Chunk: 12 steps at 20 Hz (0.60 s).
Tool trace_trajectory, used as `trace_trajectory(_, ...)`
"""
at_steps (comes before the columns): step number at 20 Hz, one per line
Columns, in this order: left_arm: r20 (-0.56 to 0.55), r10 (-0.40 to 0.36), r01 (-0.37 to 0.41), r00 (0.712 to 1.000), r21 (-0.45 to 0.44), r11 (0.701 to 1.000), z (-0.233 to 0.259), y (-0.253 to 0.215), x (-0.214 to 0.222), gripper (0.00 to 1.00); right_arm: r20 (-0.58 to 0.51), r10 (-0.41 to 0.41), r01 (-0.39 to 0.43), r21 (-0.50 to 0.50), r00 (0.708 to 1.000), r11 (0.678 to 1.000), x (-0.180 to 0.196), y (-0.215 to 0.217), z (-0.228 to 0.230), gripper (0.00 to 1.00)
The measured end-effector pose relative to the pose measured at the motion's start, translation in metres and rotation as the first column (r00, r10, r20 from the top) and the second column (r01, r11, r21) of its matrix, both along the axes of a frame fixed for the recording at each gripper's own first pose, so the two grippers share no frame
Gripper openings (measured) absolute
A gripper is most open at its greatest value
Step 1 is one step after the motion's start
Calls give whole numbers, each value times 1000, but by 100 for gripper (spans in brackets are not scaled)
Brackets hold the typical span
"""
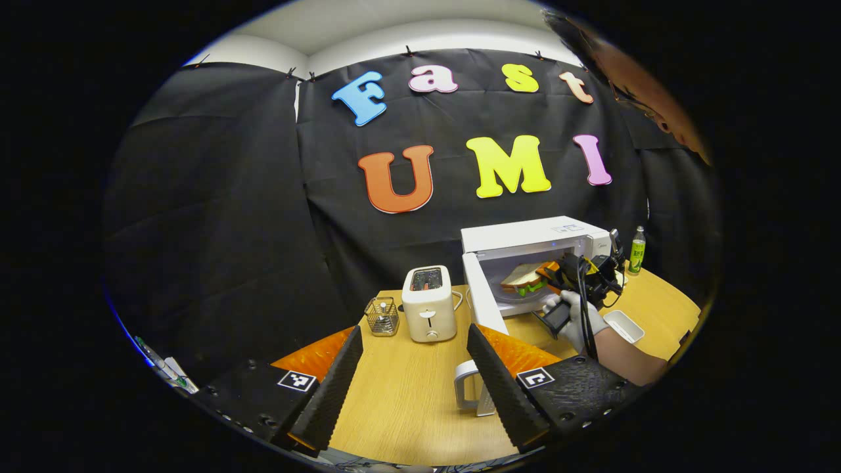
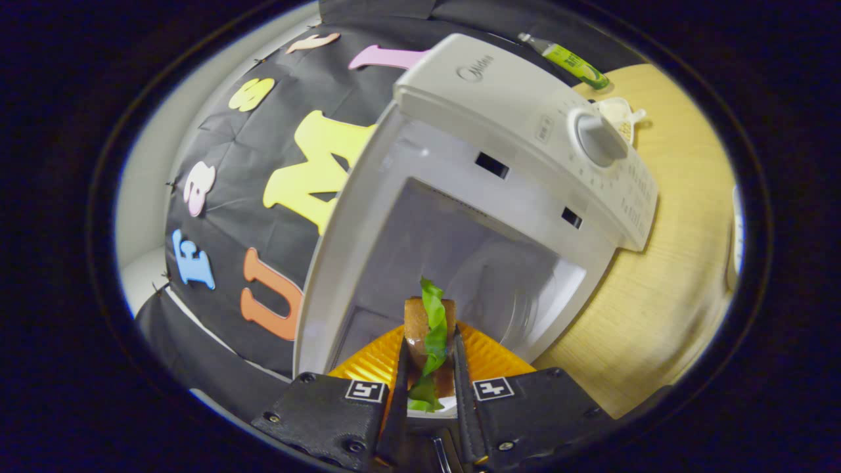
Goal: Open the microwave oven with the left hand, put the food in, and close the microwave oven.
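Note:
The white microwave (image 1: 533,235) stands at the table's back right with its door (image 1: 483,299) swung open to the left. In the left gripper view, a gloved hand (image 1: 578,316) holds my right gripper (image 1: 550,270) at the cavity mouth, with the sandwich (image 1: 522,279) over the glass plate inside. In the right gripper view, my right gripper (image 2: 428,360) is shut on the sandwich (image 2: 430,325), bread with green lettuce, pointing into the microwave (image 2: 525,112) cavity. My left gripper (image 1: 414,387) hangs open over the table's front, well short of the door, with nothing between its fingers.
A white toaster (image 1: 428,303) and a wire basket (image 1: 382,315) stand left of the door. A white handled cup (image 1: 470,389) sits by my left gripper's right finger. A green bottle (image 1: 636,249) and a white tray (image 1: 624,325) are right of the microwave.

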<state>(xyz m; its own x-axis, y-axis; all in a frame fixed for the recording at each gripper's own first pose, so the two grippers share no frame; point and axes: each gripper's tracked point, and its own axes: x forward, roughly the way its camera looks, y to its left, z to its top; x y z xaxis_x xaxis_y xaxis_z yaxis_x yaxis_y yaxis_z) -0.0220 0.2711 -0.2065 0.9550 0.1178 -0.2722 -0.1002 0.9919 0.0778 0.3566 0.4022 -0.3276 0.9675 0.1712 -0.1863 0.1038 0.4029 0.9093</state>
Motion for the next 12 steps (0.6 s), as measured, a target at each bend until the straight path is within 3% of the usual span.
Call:
trace_trajectory(6, -4, 8, -8, 1000, 28, 1000, -1, 8, 3, 95, 11, -35, 36, -120, 999, 992, 26, 4, -27, 37)
trace_trajectory(7, 0, 6, -6, 1000, 27, 1000, -2, 8, 2, 95, 1, -35, 34, -191, 999, 981, 27, 4, -31, 30)
trace_trajectory(8, -3, 7, -7, 1000, 25, 1000, -3, 7, 4, 95, -9, -38, 35, -263, 999, 964, 25, 3, -35, 42)
trace_trajectory(9, -1, 8, -8, 1000, 26, 1000, -3, 7, 4, 95, -15, -33, 26, -332, 999, 943, 25, 4, -38, 46)
trace_trajectory(10, 1, 9, -9, 1000, 25, 1000, -3, 8, 4, 95, -28, -30, 17, -396, 999, 918, 24, 4, -41, 39)
trace_trajectory(11, 1, 7, -7, 1000, 24, 1000, -4, 8, 4, 95, -37, -35, 14, -462, 999, 887, 21, -1, -42, 43)
trace_trajectory(12, 4, 10, -11, 1000, 25, 1000, -3, 8, 4, 95, -33, -37, 15, -513, 999, 858, 21, -5, -40, 66)
